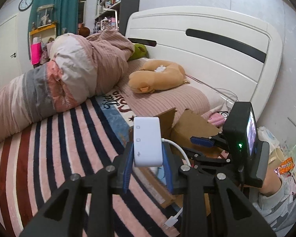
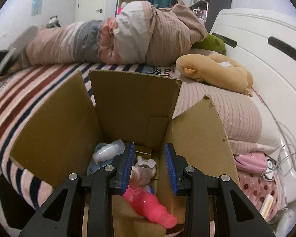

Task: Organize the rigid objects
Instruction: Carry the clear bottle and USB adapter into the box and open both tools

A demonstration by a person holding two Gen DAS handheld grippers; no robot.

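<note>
My left gripper (image 1: 147, 154) is shut on a white adapter hub (image 1: 147, 141), held upright above the striped bedspread; its white cable (image 1: 180, 152) hangs down to the right. The open cardboard box (image 1: 189, 130) lies just right of it, with my right gripper (image 1: 202, 140) over it. In the right wrist view my right gripper (image 2: 150, 165) is open and empty, inside the top of the cardboard box (image 2: 134, 102). Below it lie a pink bottle (image 2: 148, 202), a clear jar (image 2: 146, 172) and a white-capped item (image 2: 106, 151).
A rolled quilt (image 1: 55, 79) lies across the bed. A tan plush toy (image 1: 157, 77) sits on the pillow by the white headboard (image 1: 207, 45). A pink device (image 2: 250, 162) with cables lies right of the box. Clutter crowds the floor at right (image 1: 286, 164).
</note>
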